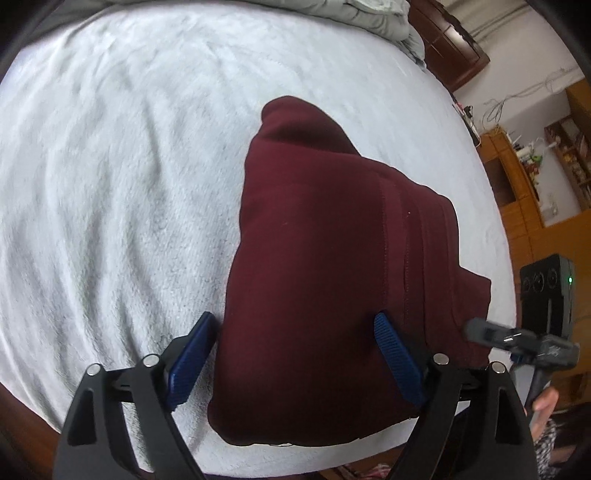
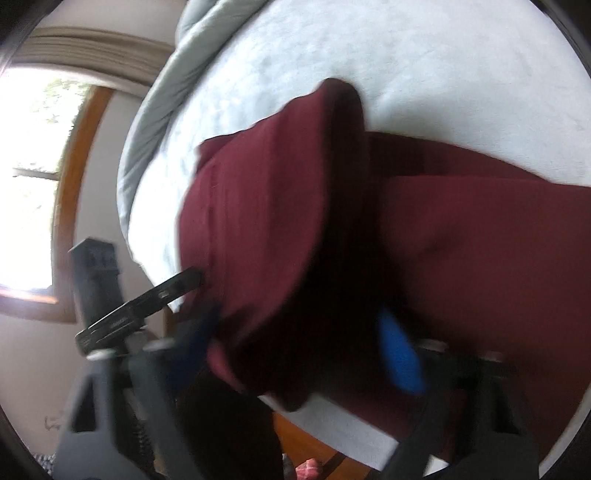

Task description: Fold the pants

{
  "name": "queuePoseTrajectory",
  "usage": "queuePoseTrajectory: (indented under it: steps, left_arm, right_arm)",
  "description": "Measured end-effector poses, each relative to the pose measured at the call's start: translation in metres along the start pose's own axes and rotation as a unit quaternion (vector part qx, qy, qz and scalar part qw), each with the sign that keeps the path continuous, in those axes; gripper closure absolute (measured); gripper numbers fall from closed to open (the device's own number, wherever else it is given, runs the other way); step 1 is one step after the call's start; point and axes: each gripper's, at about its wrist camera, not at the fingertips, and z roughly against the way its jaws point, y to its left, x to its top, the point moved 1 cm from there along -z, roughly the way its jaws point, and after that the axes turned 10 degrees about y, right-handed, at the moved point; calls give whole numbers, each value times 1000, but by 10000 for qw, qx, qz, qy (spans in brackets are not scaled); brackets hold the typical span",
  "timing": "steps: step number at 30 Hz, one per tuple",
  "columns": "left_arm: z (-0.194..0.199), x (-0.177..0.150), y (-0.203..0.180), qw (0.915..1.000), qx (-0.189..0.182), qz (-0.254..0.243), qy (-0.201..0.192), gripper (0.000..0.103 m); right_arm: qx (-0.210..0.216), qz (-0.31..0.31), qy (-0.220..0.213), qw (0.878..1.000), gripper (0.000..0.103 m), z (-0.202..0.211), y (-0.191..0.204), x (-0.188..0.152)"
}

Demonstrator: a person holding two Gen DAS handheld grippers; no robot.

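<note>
Dark red pants (image 1: 325, 258) lie folded in a thick stack on the white fleece bed cover (image 1: 110, 184). My left gripper (image 1: 295, 321) stands open over their near left edge. One blue pad (image 1: 199, 350) rests on the cover beside the pants, the other pad (image 1: 395, 354) on top of the fabric. My right gripper (image 1: 517, 339) shows at the pants' right edge, held by a hand (image 1: 546, 402). In the blurred right wrist view a raised fold of the pants (image 2: 266, 240) sits between the wide-set fingers of the right gripper (image 2: 301, 314). The bright blue pad (image 2: 399, 354) shows bare.
A bunched grey duvet (image 1: 369, 14) lies at the far end of the bed. Dark wooden furniture (image 1: 450, 44) and wooden shelves (image 1: 517, 177) stand past the bed's right side. A bright window (image 2: 33, 177) is on the wall. The bed's near edge drops to a wooden floor (image 2: 306, 443).
</note>
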Motion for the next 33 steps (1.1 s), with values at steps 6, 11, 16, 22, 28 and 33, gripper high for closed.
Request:
queuePoseTrajectory:
  steps: [6,11,16,22,28,33]
  left_arm:
    - [-1,0,2,9999,-100,94,49,15]
    - [9,0,0,9993,-317,172,12,15]
    - [12,1,-14,9991,-425,8,18,15]
    - [-5,2,-49,9983,-363,-410,203,15]
    - [-22,-2,-67,9973,-121,-639,344,15]
    - [-37,-5,-73,9963,-41,-662,540,14]
  right_arm:
    - [363,101,-125,9992,83,7,2,-5]
    - [211,523,-488,9972,84,45,16,-20]
    - [46,562,-881,9945,84,88,12,-35]
    - [-305,486,-1210,9910,84,133,-5,-59]
    - [-415,-47,-1189,9920,83,132,-42,-73]
    - [-634,-402,-808,9939,81,103,-73,-76]
